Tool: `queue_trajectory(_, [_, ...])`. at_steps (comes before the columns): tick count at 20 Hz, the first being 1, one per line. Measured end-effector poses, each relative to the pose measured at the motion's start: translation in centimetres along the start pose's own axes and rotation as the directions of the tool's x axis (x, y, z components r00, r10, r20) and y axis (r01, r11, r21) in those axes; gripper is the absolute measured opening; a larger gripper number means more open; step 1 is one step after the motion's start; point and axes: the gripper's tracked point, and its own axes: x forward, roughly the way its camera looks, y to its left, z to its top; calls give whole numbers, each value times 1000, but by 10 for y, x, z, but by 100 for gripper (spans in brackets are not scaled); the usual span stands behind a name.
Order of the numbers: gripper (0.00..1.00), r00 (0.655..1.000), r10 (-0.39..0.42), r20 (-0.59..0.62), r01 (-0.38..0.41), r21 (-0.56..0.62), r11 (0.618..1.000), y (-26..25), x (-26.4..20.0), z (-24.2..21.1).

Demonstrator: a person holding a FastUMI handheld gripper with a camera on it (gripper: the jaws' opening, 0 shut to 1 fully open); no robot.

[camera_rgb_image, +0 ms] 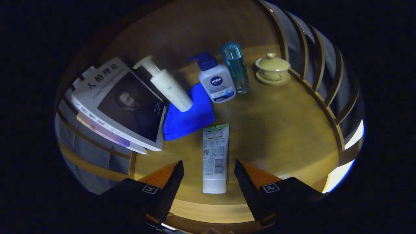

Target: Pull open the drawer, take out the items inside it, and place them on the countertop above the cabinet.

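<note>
Gripper: the gripper (208,172) has its fingers spread wide, one on each side of the tube, touching nothing as far as I can tell.
Tube: the tube (214,157) lies flat on the countertop (279,130), cap end towards the gripper, printed back upwards; its lower half sits in the gap between the fingers with space on both sides.
Why so: with the tube resting free and the jaws apart, this reads as a release onto the top, or the instant before a grasp; I cannot tell which.
Cloth: a blue cloth (191,117) lies just beyond the tube, to its left.
White pump: a white pump bottle (167,86) leans beyond the tube, its base on the cloth.
Blue pump: a second pump bottle (217,83) stands upright straight beyond the tube, past the cloth's right edge.
Clear bottle: a clear blue bottle (236,70) stands just right of that pump, farther from the tube.
Cup: a lidded cup (273,69) on a saucer sits well beyond the tube to the right, near the railing (320,81).
Books: a stack of books (120,104) lies left of the tube, past the cloth.
Task state: judging by the tube on the top, at least one item seems delivered.
</note>
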Motion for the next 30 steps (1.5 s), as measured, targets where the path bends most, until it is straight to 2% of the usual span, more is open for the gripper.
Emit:
queue_trajectory(5, [98,986,34,164,-12,-136,991,15,-59,-27])
queue_trajectory(9, [98,946,67,318,-8,-181,983,22,-100,-44])
queue_trajectory(11, [98,914,71,398,9,-196,981,22,-116,-54])
queue_trajectory(15, [98,854,35,519,93,-218,971,14,-133,-79])
queue_trajectory(20, [98,753,41,657,175,-260,950,21,-158,-117])
queue_trajectory(23, [98,715,62,696,171,-261,950,27,-173,-149])
queue_trajectory(28, [98,693,60,718,152,-227,962,13,-177,-207])
queue_trajectory(30, [98,708,75,703,125,-228,966,10,-172,-231])
